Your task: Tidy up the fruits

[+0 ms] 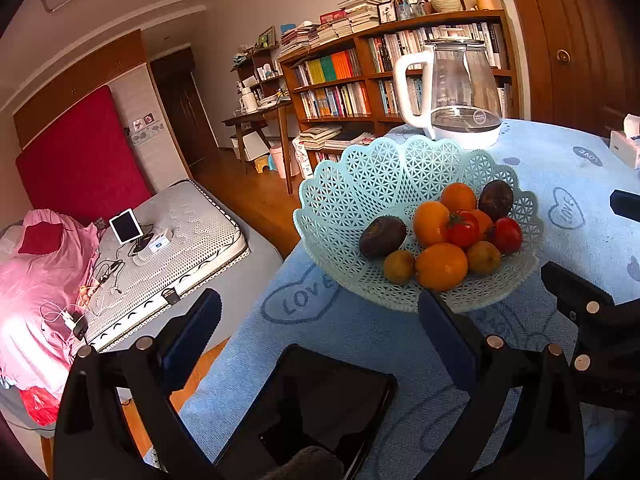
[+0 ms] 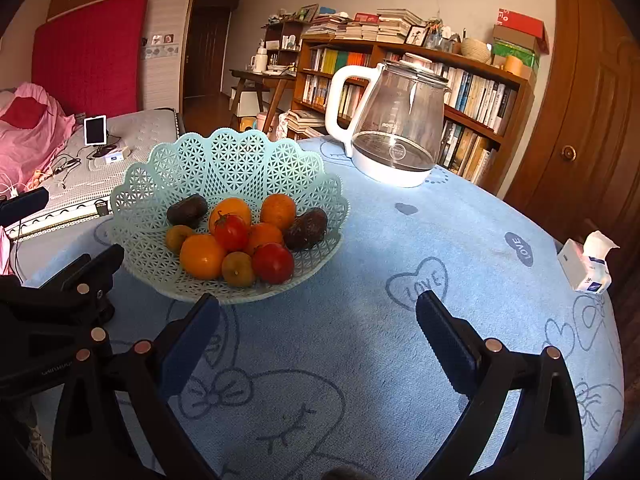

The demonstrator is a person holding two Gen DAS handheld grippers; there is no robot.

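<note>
A pale green lattice basket [image 1: 360,168] [image 2: 240,156] stands on the blue tablecloth. It holds several fruits in a heap: oranges [image 1: 440,266] [image 2: 202,256], red tomatoes [image 1: 462,229] [image 2: 273,263], two dark brown fruits [image 1: 382,237] [image 2: 306,228] and small yellow-brown ones [image 1: 399,267] [image 2: 238,269]. My left gripper [image 1: 320,332] is open and empty, just short of the basket's near rim. My right gripper [image 2: 320,324] is also open and empty, with the basket ahead to its left. One left finger [image 2: 96,268] shows beside the basket.
A glass kettle with a white handle [image 1: 456,92] [image 2: 400,128] stands behind the basket. A tissue pack [image 2: 584,264] lies at the table's right edge. A dark phone [image 1: 328,404] lies under my left gripper. The table's left edge drops toward a bed [image 1: 172,248]. Bookshelves [image 2: 472,100] line the back wall.
</note>
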